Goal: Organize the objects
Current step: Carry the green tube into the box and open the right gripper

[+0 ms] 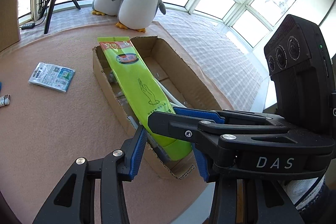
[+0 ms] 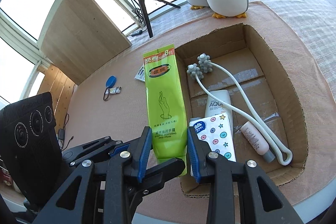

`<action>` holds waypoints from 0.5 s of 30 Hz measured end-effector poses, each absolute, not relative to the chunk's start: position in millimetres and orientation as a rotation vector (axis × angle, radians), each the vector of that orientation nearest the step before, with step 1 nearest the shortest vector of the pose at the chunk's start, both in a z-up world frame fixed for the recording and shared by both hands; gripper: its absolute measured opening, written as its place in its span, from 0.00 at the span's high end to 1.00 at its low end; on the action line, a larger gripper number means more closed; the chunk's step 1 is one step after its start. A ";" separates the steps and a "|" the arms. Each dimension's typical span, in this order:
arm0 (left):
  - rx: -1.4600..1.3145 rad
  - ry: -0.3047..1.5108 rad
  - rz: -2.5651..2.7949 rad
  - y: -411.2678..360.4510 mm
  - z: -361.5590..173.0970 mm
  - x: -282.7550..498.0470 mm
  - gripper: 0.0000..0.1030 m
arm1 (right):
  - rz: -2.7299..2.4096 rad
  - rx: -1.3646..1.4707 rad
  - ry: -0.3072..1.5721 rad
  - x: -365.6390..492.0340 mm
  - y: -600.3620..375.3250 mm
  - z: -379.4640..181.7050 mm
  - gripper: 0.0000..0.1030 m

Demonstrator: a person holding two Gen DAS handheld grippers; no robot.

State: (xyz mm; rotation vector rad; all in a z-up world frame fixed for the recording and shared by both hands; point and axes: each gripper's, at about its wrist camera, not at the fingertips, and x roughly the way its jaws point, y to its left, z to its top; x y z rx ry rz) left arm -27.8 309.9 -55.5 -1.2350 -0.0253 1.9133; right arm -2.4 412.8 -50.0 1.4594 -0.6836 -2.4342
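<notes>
Right wrist view: a green hand cream tube (image 2: 166,102) is pinched by its long edges between the blue pads (image 2: 145,150) of the right gripper (image 2: 169,150). It is held in the air, slanted over the near left wall of the cardboard box (image 2: 294,98). The left gripper (image 1: 169,156) is seen spread wide around the tube's cap end, with no firm pinch evident. Already lying in the box are a tissue pack (image 2: 216,135), a white bottle (image 2: 218,102) and a knobbed massager (image 2: 201,66). A flat packet (image 1: 51,77) is noted loose on the pink mat (image 1: 52,129). The step in hand is judged to be placing the tube into the box. For the next move, the tube probably needs carrying further right over the open floor, lowering, then releasing, with the left gripper kept clear.
</notes>
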 end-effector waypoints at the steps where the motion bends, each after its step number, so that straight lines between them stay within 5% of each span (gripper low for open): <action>1: -1.235 -0.022 1.900 316.0 -55.9 -25.2 0.55 | -2.443 1.462 -0.693 1.2 418.2 -50.4 0.70; 15: -1.237 0.037 1.789 387.0 -68.7 -3.6 0.55 | -2.515 1.497 -0.789 25.6 477.7 -61.2 0.70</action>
